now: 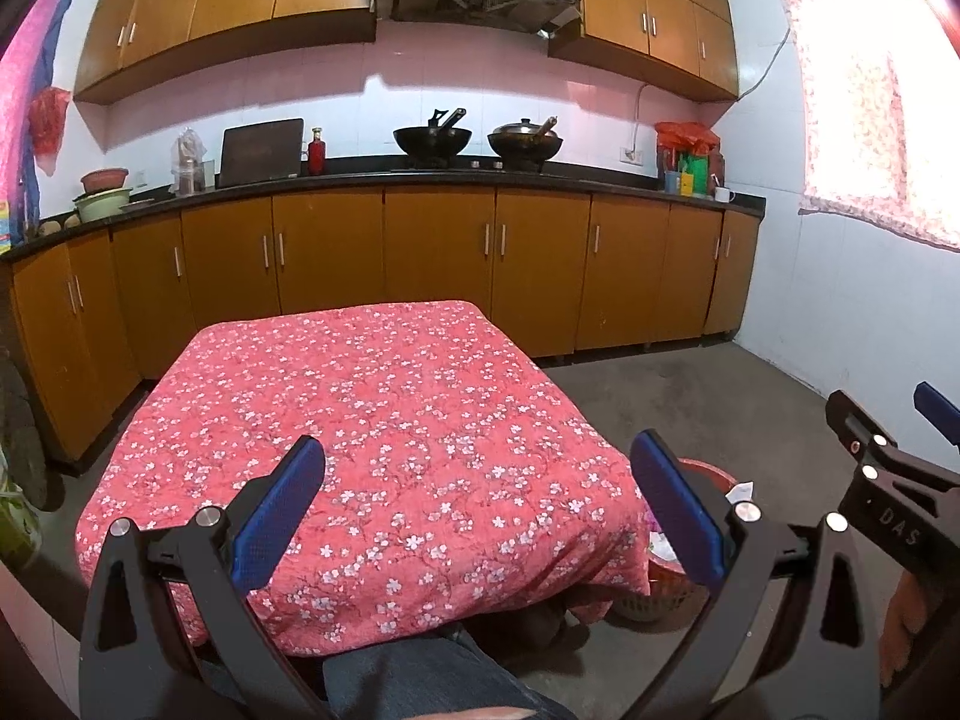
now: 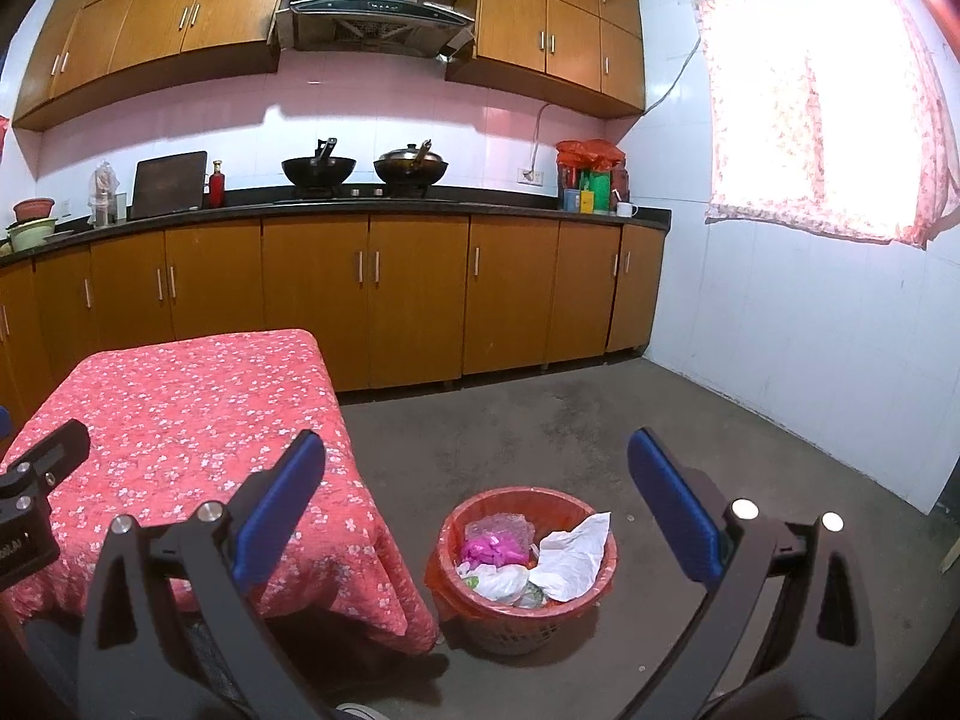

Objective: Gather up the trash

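A red trash basket (image 2: 591, 597) lined with a red bag stands on the floor right of the table. It holds white crumpled paper (image 2: 570, 558), pink plastic (image 2: 489, 549) and clear wrappers. In the left wrist view only part of the basket (image 1: 717, 477) shows behind my right finger. My left gripper (image 1: 477, 516) is open and empty above the near part of the red floral tablecloth (image 1: 372, 420). My right gripper (image 2: 477, 510) is open and empty, above the floor and basket. The right gripper also shows at the right edge of the left wrist view (image 1: 888, 468).
The table (image 2: 168, 420) has a flower-print cloth with nothing showing on it. Brown kitchen cabinets (image 2: 414, 294) run along the back wall, with two woks (image 2: 366, 171) on the counter. Grey floor (image 2: 690, 432) lies right of the table. A white wall with a curtained window (image 2: 816, 138) is on the right.
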